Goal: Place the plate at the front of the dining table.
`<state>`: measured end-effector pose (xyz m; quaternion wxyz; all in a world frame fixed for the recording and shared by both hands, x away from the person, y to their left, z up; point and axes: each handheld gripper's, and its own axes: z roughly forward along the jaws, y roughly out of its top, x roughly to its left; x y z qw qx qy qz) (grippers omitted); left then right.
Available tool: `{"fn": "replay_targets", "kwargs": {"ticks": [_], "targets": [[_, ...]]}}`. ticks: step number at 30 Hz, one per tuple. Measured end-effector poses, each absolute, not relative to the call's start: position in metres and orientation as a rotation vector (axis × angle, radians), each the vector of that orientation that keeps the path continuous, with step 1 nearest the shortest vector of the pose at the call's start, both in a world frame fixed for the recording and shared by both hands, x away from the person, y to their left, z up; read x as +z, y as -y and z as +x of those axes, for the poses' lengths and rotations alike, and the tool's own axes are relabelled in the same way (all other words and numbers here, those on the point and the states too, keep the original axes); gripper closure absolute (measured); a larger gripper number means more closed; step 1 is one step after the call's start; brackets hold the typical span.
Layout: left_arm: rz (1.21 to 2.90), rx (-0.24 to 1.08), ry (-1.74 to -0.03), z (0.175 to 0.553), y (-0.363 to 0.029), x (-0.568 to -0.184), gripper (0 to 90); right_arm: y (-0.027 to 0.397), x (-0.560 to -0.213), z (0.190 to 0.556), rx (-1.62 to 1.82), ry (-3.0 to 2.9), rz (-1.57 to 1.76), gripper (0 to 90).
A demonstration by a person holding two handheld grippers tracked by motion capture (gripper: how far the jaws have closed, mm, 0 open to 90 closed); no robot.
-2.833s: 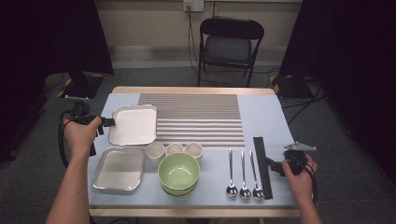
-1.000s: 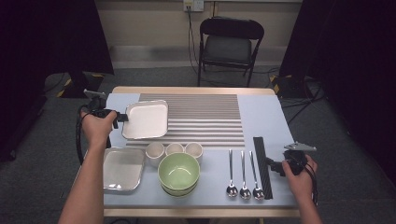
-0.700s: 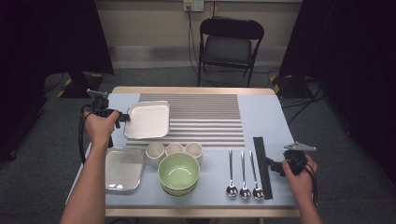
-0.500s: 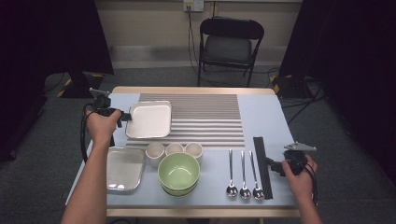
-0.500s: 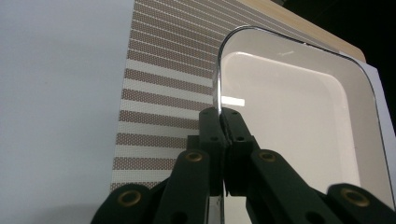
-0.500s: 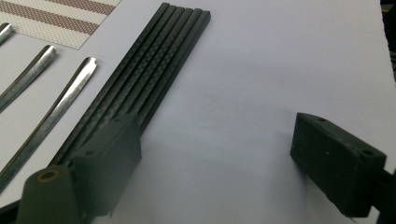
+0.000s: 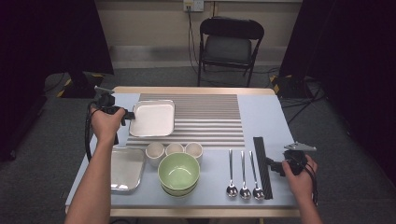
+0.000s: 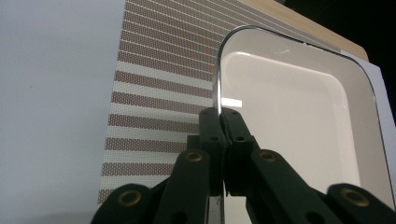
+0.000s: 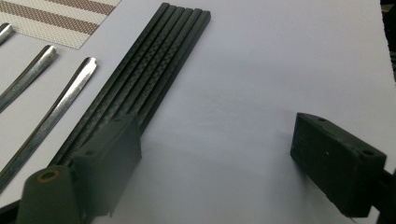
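A white square tray [image 7: 152, 119] lies over the left end of the striped mat [image 7: 205, 116]. My left gripper [image 7: 127, 114] is shut on the tray's left rim. In the left gripper view the two black jaws meet on the thin metal edge of the tray [image 8: 299, 121], with the striped mat [image 8: 154, 93] behind. My right gripper [image 7: 275, 166] rests at the table's front right, beside the black chopsticks [image 7: 261, 165]. In the right gripper view the right gripper [image 9: 219, 163] stands wide open over bare table, with the chopsticks [image 9: 149, 79] just left of it.
A second metal tray [image 7: 126, 169] sits at the front left. Three small cups [image 7: 174, 149] stand behind a green bowl [image 7: 179, 171]. Three spoons [image 7: 243, 173] lie left of the chopsticks. A black chair [image 7: 231, 44] stands beyond the table.
My left gripper has carried the white tray to the right and a little farther away, onto the striped mat. The right hand has stayed still.
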<state>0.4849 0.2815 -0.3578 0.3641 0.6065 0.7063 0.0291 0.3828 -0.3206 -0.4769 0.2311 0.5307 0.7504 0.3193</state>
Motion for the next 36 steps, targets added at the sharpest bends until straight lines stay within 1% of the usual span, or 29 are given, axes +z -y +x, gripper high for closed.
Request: {"fn": "replay_targets", "kwargs": {"ticks": [11,22,36], "targets": [[1.536,0.067,-1.82,0.489,-0.278,-0.36,88.9,0.321,-0.477,0.383,0.877,-2.064,1.458,15.0],[1.571,0.065,-1.806,0.493,-0.272,-0.357,88.8,0.321,-0.477,0.383,0.877,-2.064,1.458,15.0],[1.563,0.065,-1.808,0.497,-0.267,-0.35,89.0,0.321,-0.477,0.383,0.877,-2.064,1.457,15.0]]}}
